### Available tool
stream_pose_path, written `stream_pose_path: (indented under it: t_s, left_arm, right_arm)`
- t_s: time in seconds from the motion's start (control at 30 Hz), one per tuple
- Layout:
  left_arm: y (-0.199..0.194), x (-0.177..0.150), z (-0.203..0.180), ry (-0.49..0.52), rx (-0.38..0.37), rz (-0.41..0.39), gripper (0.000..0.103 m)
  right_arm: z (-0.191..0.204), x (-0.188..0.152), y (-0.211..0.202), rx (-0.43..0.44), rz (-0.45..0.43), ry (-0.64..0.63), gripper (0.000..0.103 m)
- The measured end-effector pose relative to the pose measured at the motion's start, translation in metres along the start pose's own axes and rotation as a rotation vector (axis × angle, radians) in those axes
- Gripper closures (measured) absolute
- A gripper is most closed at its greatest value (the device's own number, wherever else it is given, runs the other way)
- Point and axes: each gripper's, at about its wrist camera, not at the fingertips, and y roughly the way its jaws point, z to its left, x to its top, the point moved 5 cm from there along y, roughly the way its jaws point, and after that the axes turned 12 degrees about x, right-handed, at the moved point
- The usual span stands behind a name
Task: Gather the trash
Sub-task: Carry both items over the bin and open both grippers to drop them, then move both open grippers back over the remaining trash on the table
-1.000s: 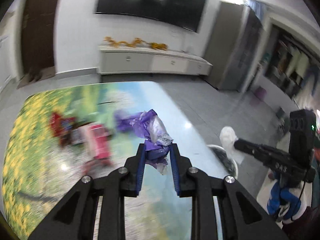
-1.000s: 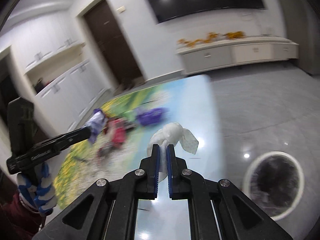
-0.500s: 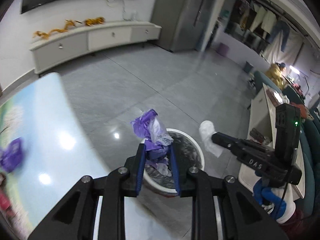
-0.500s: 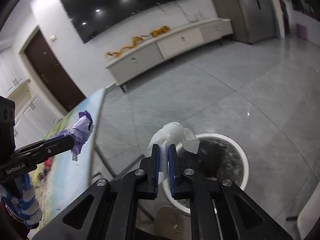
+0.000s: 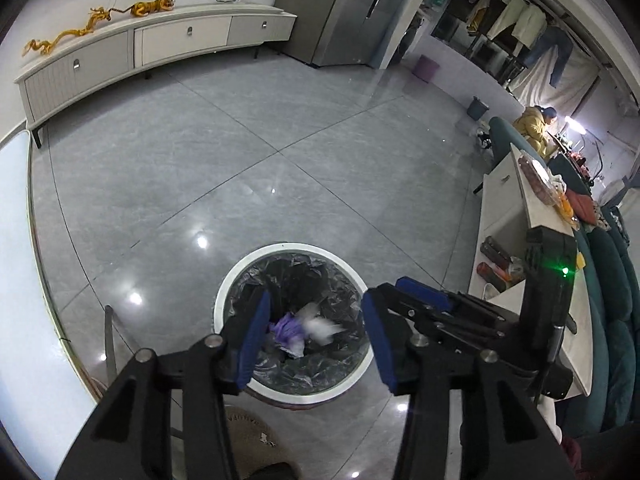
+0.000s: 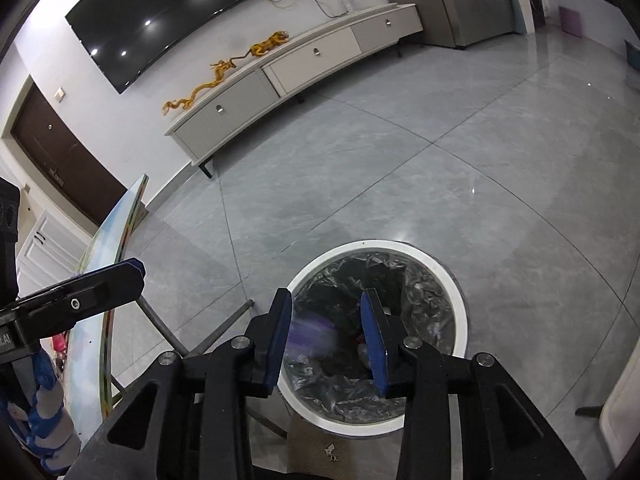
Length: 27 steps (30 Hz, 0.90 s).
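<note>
**Two pieces dropped, both grippers empty**

Item 1. My left gripper (image 5: 316, 338): blue-padded jaws parted about halfway, having just been opening; nothing between them. It hangs over the round white-rimmed waste bin with a black plastic liner (image 5: 240, 276).

Item 2. My right gripper (image 6: 326, 340): jaws moderately apart, also just opened, nothing gripped. It sits just beside the left one, over the same bin.

Item 3. Crumpled purple plastic wrapper (image 5: 288, 326): inside the bin, seen blurred, so I judge it is falling or only just landed on the liner.

Item 4. White crumpled tissue wad (image 5: 320, 324): beside the wrapper in the bin, likewise blurred.

Item 5. Long table with a printed landscape cover (image 6: 116, 248): at the left edge of the right wrist view, well apart from the bin; something red shows low beside its edge, too small to identify.

Status: this delivery looks complete. I judge that further trash may remain on the table, but neither view shows its top, so I cannot tell how much.
</note>
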Motion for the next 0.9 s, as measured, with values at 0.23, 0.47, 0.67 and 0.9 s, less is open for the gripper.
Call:
stream_pose_path:
  t_s: [0.23, 0.47, 0.67, 0.9]
  left_arm:
    - [-0.026, -0.011, 0.014, -0.017, 0.052, -0.044, 0.057]
    - [-0.075, -0.021, 0.037, -0.034, 0.191, -0.158, 0.056]
    - [-0.121, -0.041, 0.067, -0.071, 0.297, -0.242, 0.055]
    - [-0.176, -0.072, 0.107, -0.145, 0.4, -0.343, 0.055]
  right_arm:
    - [0.006, 0.001, -0.01, 0.001, -0.03, -0.011, 0.067]
    - [0.048, 0.006, -0.033, 0.005, -0.074, -0.102, 0.057]
    - [0.097, 0.004, -0.05, -0.015, -0.122, -0.205, 0.047]
    - [0.176, -0.001, -0.071, -0.065, -0.197, -0.351, 0.04]
